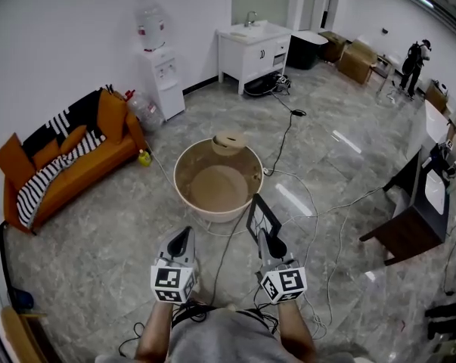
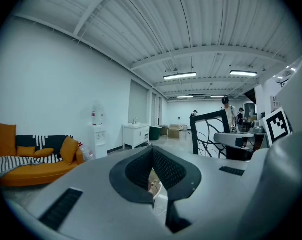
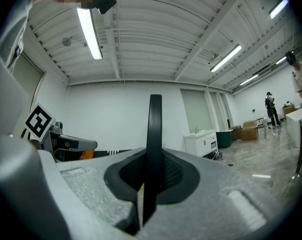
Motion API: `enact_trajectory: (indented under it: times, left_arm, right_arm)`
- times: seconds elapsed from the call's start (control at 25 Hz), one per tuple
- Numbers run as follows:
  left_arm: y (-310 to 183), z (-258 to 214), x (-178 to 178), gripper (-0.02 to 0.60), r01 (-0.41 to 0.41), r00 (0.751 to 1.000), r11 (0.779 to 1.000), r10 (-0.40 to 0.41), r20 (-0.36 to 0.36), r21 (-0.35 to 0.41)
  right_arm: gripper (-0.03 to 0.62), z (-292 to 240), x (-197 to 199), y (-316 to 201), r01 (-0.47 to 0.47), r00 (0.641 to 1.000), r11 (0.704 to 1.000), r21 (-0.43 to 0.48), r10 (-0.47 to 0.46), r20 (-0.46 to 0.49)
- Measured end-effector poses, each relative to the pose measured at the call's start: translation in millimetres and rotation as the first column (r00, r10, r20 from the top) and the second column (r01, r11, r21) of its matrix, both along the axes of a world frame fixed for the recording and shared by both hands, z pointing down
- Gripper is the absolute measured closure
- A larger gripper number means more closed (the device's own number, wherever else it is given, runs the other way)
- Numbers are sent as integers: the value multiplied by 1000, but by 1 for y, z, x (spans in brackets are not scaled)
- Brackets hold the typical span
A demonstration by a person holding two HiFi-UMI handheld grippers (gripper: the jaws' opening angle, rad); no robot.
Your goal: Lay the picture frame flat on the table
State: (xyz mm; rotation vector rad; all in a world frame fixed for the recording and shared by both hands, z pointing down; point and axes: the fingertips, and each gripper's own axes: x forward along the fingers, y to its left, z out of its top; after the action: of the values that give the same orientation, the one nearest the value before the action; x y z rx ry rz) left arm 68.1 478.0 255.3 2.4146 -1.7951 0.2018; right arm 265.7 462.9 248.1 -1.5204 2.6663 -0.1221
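- A black rectangular picture frame [image 1: 262, 218] is gripped by the right hand-held gripper [image 1: 265, 237], just below and right of the centre of the head view.
- In the right gripper view the picture frame [image 3: 155, 129] is seen edge-on as a thin black vertical bar. It rises from between the jaws of the right hand-held gripper [image 3: 149, 176], which are closed almost fully with the pads pressed on both of its faces.
- The picture frame is held upright with a slight tilt, in the air and not lying flat.
- In the head view its upper corner overlaps the near right rim of a round beige worktop [image 1: 184, 178] with a raised wall, at the centre of the frame.
- A small round tan object [image 1: 229, 141] is seen at the far rim of the worktop; what it is cannot be told.
- The left hand-held gripper [image 1: 185, 234] is held left of the right one, apart from the picture frame.
- In the left gripper view the jaws of the left hand-held gripper [image 2: 152, 166] are brought together, and nothing is clamped between them.
- An orange sofa [image 1: 84, 169] with a black-and-white striped blanket is seen at the left edge of the head view, a white water dispenser [image 1: 161, 74] at the upper left, and a white sink cabinet [image 1: 252, 51] at the top centre.
- Black cables [image 1: 284, 146] are strewn over the grey marbled floor [image 1: 114, 240].
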Motion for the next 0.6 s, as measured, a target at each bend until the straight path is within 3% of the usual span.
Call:
enact_trajectory:
  times: [0.28,0.6]
  left_arm:
    - [-86,2,-56,565,-6,1000,1000,6,-2,-24]
    - [-191,0,-120,565,-68,998,996,67,-17,-51]
  right_arm:
    - [572,-3,-59,-83,4,1000,1000,-20,-4,-14]
    - [572,-6,-124,-177,-58,998,997,-52,57,-17]
